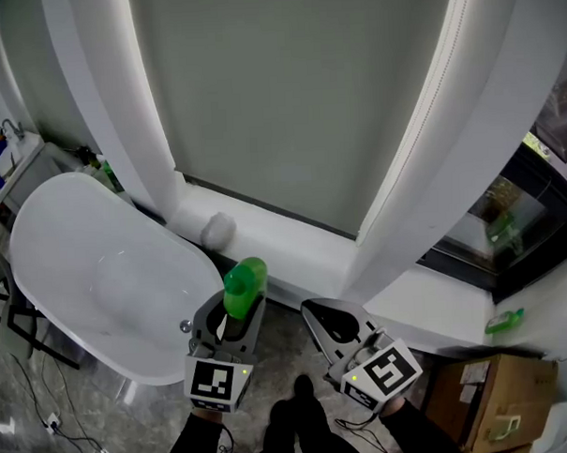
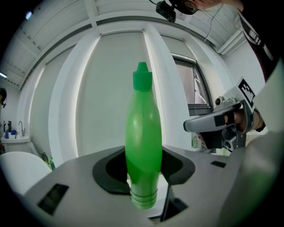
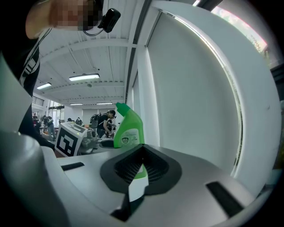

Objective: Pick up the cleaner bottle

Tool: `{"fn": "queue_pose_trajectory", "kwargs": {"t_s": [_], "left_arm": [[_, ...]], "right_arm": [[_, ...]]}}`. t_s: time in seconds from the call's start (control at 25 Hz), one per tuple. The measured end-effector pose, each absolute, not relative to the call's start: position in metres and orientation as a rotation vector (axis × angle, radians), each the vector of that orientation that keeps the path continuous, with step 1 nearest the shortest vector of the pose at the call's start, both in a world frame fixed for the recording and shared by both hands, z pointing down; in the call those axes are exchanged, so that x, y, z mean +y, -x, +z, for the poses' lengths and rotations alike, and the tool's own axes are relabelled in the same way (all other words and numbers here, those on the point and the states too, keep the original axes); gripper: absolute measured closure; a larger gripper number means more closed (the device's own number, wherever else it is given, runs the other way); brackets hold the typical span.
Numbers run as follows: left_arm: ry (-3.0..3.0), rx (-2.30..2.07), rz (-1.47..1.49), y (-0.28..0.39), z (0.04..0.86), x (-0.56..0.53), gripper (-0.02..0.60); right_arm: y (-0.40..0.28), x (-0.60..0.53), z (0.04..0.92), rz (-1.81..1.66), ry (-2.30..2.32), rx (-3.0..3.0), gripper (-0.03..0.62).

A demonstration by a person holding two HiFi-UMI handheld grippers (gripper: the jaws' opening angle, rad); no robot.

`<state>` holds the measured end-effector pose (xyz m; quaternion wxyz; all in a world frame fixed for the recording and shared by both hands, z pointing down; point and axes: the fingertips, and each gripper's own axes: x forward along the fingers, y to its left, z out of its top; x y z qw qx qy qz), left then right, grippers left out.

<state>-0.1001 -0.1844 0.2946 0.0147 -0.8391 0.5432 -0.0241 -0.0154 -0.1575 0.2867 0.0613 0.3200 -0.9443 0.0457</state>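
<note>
Jaws of the left gripper (image 1: 239, 317) clenched on the cleaner bottle (image 1: 245, 286): gripping low on the green body, cap up, clear of any resting place, above the floor (image 1: 287, 354) between bathtub and window ledge. Jaws of the right gripper (image 1: 317, 315) closed on nothing, pads together, near the bottle but apart from it.

Judged as the pick-up all but done: grasp made, bottle aloft. By this reading, calls next for no more than a steady hold, with firm pressure on a smooth, rounded plastic body and the cap kept upward, lest the bottle slide down between the pads. Nothing asked of the right gripper beyond staying out of the way.

Ahead, tall white window frame (image 1: 119, 106) and its grey blind (image 1: 297, 98), shutting off the way forward. At left, white bathtub (image 1: 38, 199), its curved rim just beside the left gripper: tightest margin there. Under the blind, white ledge (image 1: 294, 247), carrying a pale rounded object (image 1: 218, 230), too blurred to name, near the bottle's cap. At right, low white surface (image 1: 437, 303), then a cardboard box (image 1: 502, 399), well apart. Smallest, a second green bottle (image 1: 506, 321) lying on that surface, far from both grippers. Open room mostly upward and back toward the person.
</note>
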Motion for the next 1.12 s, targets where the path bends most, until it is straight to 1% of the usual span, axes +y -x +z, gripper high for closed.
{"fn": "queue_pose_trajectory", "kwargs": {"t_s": [0.52,1.12], "left_arm": [[2.63,1.649,-0.022,0.082,0.267,-0.139,0.396],[2.643,1.645,-0.015,0.075,0.265,-0.115,0.396]], "right_arm": [[0.003,-0.113,0.271,0.129,-0.967,-2.882,0.591],[-0.004,-0.089,0.266,0.072,-0.975,-2.878,0.591]]}}
